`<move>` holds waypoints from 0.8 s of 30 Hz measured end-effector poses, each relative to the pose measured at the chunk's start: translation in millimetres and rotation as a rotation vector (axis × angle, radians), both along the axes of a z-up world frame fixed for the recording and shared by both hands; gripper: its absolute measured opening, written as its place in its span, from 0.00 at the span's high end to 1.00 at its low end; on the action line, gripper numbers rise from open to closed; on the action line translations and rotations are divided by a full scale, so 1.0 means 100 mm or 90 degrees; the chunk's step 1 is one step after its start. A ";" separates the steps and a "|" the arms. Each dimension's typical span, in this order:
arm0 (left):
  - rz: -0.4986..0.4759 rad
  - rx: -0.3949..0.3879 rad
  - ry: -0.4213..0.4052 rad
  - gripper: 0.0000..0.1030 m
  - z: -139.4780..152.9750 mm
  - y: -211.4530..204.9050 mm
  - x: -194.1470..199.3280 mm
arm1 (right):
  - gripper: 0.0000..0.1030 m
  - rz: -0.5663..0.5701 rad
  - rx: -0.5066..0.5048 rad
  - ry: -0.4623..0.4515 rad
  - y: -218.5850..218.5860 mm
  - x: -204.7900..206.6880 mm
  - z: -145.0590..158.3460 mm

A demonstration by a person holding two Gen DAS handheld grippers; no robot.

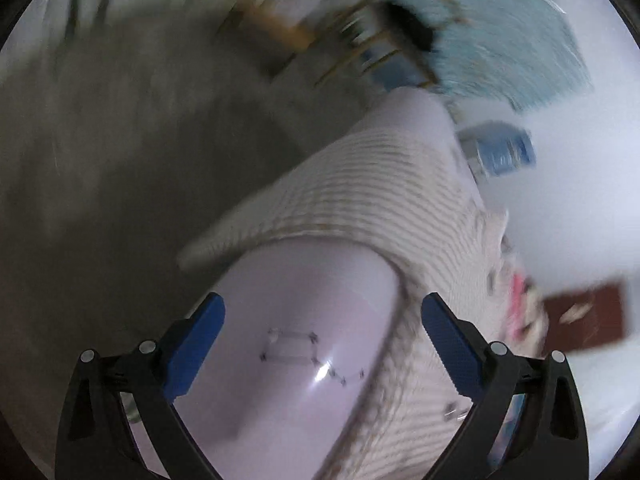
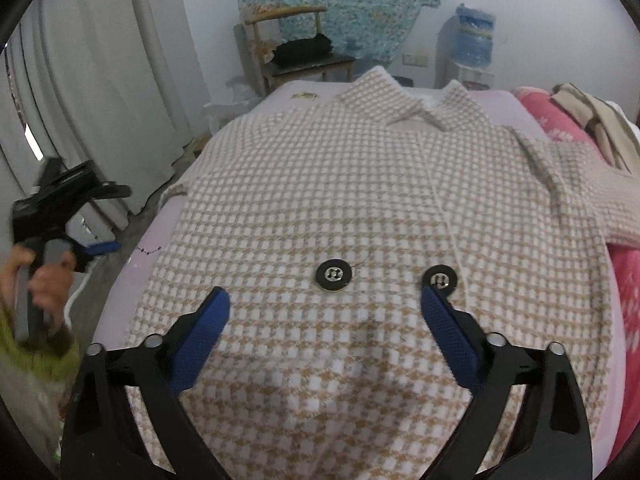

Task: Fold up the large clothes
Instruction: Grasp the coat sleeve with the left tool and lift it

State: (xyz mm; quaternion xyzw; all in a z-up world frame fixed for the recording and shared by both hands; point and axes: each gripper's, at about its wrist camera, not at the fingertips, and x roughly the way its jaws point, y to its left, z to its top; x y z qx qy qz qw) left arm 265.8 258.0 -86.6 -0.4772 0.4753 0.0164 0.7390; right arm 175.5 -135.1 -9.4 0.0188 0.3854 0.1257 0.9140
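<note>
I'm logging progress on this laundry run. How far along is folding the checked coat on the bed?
Done: the checked coat lies spread flat, front up, collar at the far end of the bed. No fold shows yet.
In hand: nothing. The right gripper hangs open over the two black buttons; the left gripper is open beside the coat's edge.
Left: every fold.
</note>
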 end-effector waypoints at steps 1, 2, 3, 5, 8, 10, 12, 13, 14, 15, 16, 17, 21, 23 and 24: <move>0.011 -0.039 0.013 0.07 -0.12 0.08 0.03 | 0.16 0.005 -0.003 0.002 0.02 0.01 -0.01; 0.028 -0.089 0.034 0.07 -0.30 0.17 0.07 | 0.17 0.007 -0.007 0.004 0.03 0.03 -0.03; 0.040 -0.127 0.047 0.07 -0.43 0.23 0.10 | 0.20 0.010 -0.011 0.007 0.05 0.04 -0.05; 0.061 -0.193 0.071 0.07 -0.68 0.34 0.13 | 0.20 0.014 -0.016 0.014 0.09 0.06 -0.08; 0.084 -0.294 0.088 0.07 -0.98 0.44 0.21 | 0.20 0.016 -0.020 0.027 0.12 0.06 -0.15; 0.091 -0.356 0.089 0.06 -1.15 0.43 0.30 | 0.20 0.015 -0.024 0.034 0.12 0.08 -0.18; 0.114 -0.423 0.098 0.06 -1.38 0.45 0.34 | 0.20 0.011 -0.028 0.040 0.12 0.09 -0.20; 0.121 -0.442 0.101 0.06 -1.45 0.46 0.35 | 0.20 0.008 -0.032 0.043 0.12 0.13 -0.22; 0.129 -0.467 0.107 0.06 -1.54 0.45 0.38 | 0.20 0.004 -0.036 0.045 0.12 0.14 -0.23; 0.136 -0.483 0.113 0.06 -1.60 0.44 0.40 | 0.20 -0.001 -0.039 0.046 0.11 0.15 -0.24; 0.143 -0.501 0.121 0.06 -1.67 0.43 0.42 | 0.20 -0.005 -0.041 0.048 0.10 0.16 -0.24; 0.148 -0.512 0.124 0.06 -1.70 0.41 0.43 | 0.20 -0.008 -0.042 0.049 0.09 0.16 -0.24; 0.171 -0.530 0.122 0.06 -1.78 0.46 0.50 | 0.20 -0.019 -0.049 0.053 0.07 0.19 -0.25; 0.176 -0.509 0.117 0.08 -1.77 0.49 0.50 | 0.20 -0.022 -0.054 0.053 0.08 0.19 -0.24; 0.177 -0.497 0.113 0.15 -1.75 0.51 0.53 | 0.20 -0.023 -0.056 0.051 0.09 0.19 -0.23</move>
